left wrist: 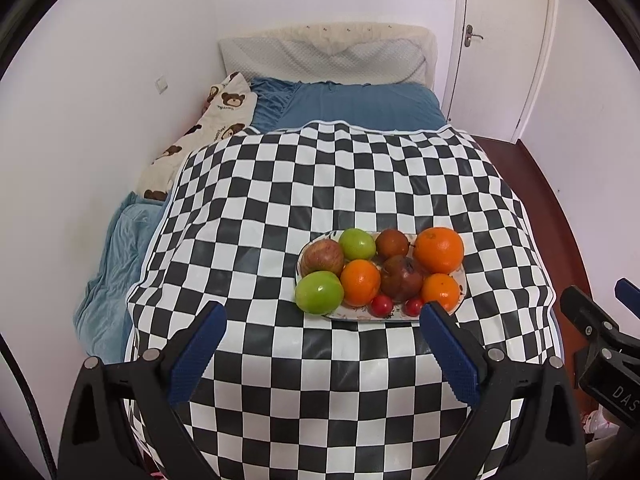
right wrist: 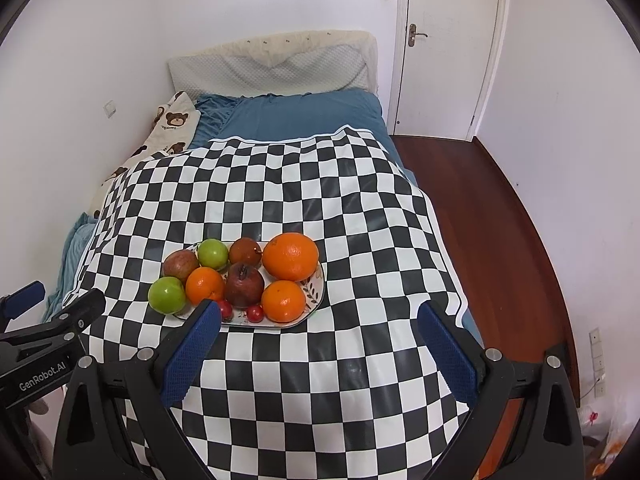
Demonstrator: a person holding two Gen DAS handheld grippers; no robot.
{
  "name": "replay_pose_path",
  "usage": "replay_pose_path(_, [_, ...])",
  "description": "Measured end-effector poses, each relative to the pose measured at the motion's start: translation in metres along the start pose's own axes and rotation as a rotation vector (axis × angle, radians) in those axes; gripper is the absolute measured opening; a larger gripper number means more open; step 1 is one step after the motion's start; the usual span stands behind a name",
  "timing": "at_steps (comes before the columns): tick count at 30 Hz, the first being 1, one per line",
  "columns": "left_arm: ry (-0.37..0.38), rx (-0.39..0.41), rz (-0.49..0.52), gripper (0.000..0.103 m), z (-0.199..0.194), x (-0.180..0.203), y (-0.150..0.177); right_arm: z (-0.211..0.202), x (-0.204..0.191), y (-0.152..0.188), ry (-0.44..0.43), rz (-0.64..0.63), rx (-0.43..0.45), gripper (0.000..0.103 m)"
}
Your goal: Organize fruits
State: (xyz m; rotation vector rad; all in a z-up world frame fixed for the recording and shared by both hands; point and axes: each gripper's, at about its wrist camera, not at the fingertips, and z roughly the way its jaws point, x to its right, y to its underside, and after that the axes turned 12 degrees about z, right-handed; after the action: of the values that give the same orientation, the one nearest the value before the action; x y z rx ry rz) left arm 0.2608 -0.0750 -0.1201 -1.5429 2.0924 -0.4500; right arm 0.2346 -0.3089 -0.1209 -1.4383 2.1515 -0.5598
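A white patterned plate [left wrist: 461, 285] [right wrist: 318, 288] sits on a black-and-white checkered cloth [left wrist: 320, 184] [right wrist: 280, 192] and holds several fruits: oranges [left wrist: 439, 250] [right wrist: 291, 256], green apples [left wrist: 319, 293] [right wrist: 167, 295], a red apple [left wrist: 322, 258] [right wrist: 181, 265], dark red fruits [left wrist: 401, 282] [right wrist: 244, 285] and small red tomatoes [left wrist: 381, 305] [right wrist: 255, 313]. My left gripper [left wrist: 322, 312] is open and empty, just short of the plate's near edge. My right gripper [right wrist: 318, 312] is open and empty, its left finger [right wrist: 196, 350] over the plate's near left rim.
The cloth covers a bed with a blue sheet [left wrist: 360, 104] [right wrist: 296, 116] and a bear-print quilt [left wrist: 224, 116] along the left wall. A wooden floor [right wrist: 500, 220] and a white door [right wrist: 448, 44] lie to the right. Each gripper shows at the edge of the other's view.
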Motion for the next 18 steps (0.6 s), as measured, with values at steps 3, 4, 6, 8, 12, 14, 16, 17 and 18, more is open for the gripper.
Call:
replay_pose_path(3, [0.002, 0.006, 0.004, 0.099, -0.0012, 0.0001, -0.0017, -0.0021, -0.0005, 0.0002, 0.0, 0.002, 0.005, 0.101])
replay_pose_path(4, [0.003, 0.007, 0.004, 0.099, -0.0013, 0.0, -0.002, -0.0028, -0.0002, 0.0, 0.0, 0.004, 0.007, 0.101])
replay_pose_path(6, [0.003, 0.009, 0.005, 0.099, -0.0013, -0.0001, -0.0026, -0.0023, -0.0003, -0.0002, -0.001, 0.002, 0.005, 0.101])
replay_pose_path(8, [0.005, 0.006, 0.008, 0.099, -0.0008, 0.0008, -0.0035, -0.0015, -0.0008, -0.0004, 0.001, 0.002, 0.004, 0.101])
replay_pose_path(12, [0.007, 0.008, 0.01, 0.099, -0.0011, 0.0013, -0.0034, -0.0021, -0.0009, -0.0006, 0.001, 0.002, 0.002, 0.101])
replay_pose_path(14, [0.005, 0.008, 0.01, 0.099, -0.0014, 0.0011, -0.0032, -0.0016, -0.0006, -0.0005, 0.002, 0.004, -0.001, 0.101])
replay_pose_path(16, [0.008, 0.007, 0.009, 0.099, -0.0012, 0.0012, -0.0032, -0.0012, 0.0003, 0.0006, 0.004, 0.006, -0.004, 0.101])
replay_pose_path(17, [0.007, 0.006, 0.01, 0.099, -0.001, 0.0011, -0.0029, -0.0003, 0.0002, 0.0008, 0.005, 0.006, -0.006, 0.101])
replay_pose_path(18, [0.006, 0.006, 0.012, 0.099, -0.0008, 0.0011, -0.0028, 0.0001, 0.0005, 0.0019, 0.006, 0.006, -0.009, 0.101])
